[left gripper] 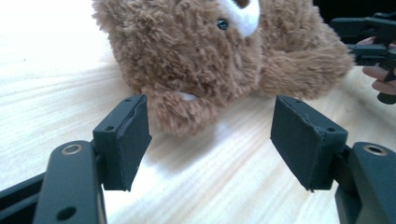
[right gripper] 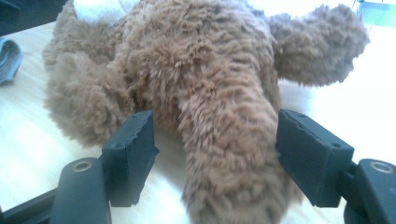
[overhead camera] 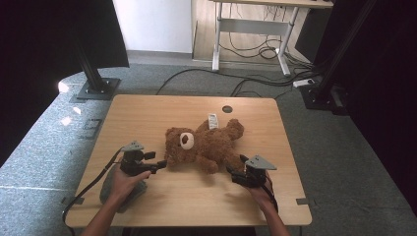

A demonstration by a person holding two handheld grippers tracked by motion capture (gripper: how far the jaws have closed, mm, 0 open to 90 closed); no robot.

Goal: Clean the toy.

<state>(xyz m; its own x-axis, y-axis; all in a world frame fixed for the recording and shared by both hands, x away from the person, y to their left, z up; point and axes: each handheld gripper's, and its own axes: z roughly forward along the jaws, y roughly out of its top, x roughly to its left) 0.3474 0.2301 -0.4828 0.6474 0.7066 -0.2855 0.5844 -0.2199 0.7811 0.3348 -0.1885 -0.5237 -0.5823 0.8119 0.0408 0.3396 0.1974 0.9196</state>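
A brown teddy bear (overhead camera: 204, 142) lies on its back in the middle of the wooden table (overhead camera: 147, 113), its head toward the left. My left gripper (overhead camera: 160, 164) sits just left of the head, open. In the left gripper view its jaws (left gripper: 210, 126) stand wide apart in front of the bear's face (left gripper: 210, 56), touching nothing. My right gripper (overhead camera: 233, 172) is at the bear's near leg. In the right gripper view that leg (right gripper: 224, 154) lies between the spread jaws (right gripper: 215, 140), with a gap beside the left pad (right gripper: 133, 154).
A grey cloth (overhead camera: 110, 189) lies under the left hand at the table's near left. A white tag (overhead camera: 212, 120) sticks out of the bear, near a round hole (overhead camera: 226, 109) in the tabletop. Cables and a desk frame (overhead camera: 251, 24) stand on the floor beyond.
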